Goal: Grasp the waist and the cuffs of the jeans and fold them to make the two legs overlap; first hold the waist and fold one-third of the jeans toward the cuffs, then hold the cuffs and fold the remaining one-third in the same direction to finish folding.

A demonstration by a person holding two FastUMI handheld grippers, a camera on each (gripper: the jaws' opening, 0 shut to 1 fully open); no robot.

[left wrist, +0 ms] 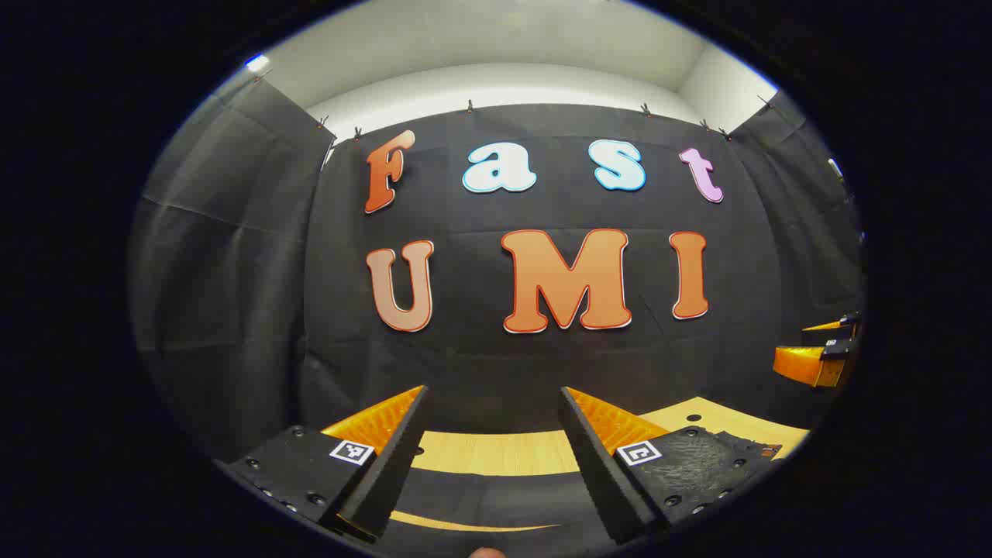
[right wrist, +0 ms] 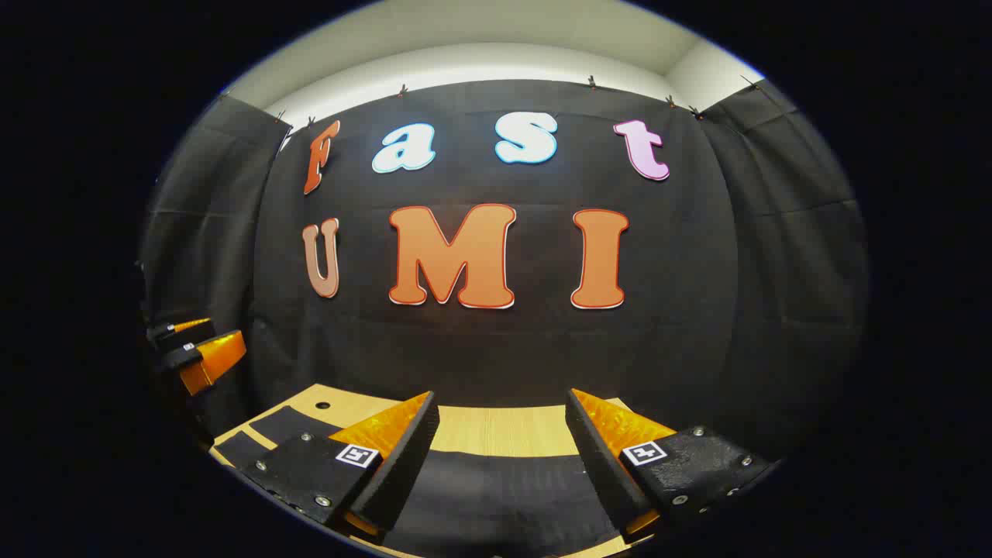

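The jeans [right wrist: 496, 492] are dark cloth lying flat on the wooden table [right wrist: 496, 430], right under and between the fingers of my right gripper [right wrist: 502, 399], which stands open above them with nothing held. More of the dark cloth [right wrist: 283, 422] runs off to the left. In the left gripper view a band of the jeans [left wrist: 480, 492] lies across the table [left wrist: 488, 453] below my left gripper [left wrist: 493, 391], which is also open and empty. Each gripper hovers over the cloth; I cannot tell whether either touches it.
The right gripper [left wrist: 821, 356] shows at the far right of the left gripper view, and the left gripper [right wrist: 194, 353] at the far left of the right gripper view. The booth's black wall rises just behind the table's far edge. A small hole [right wrist: 322, 404] marks the tabletop.
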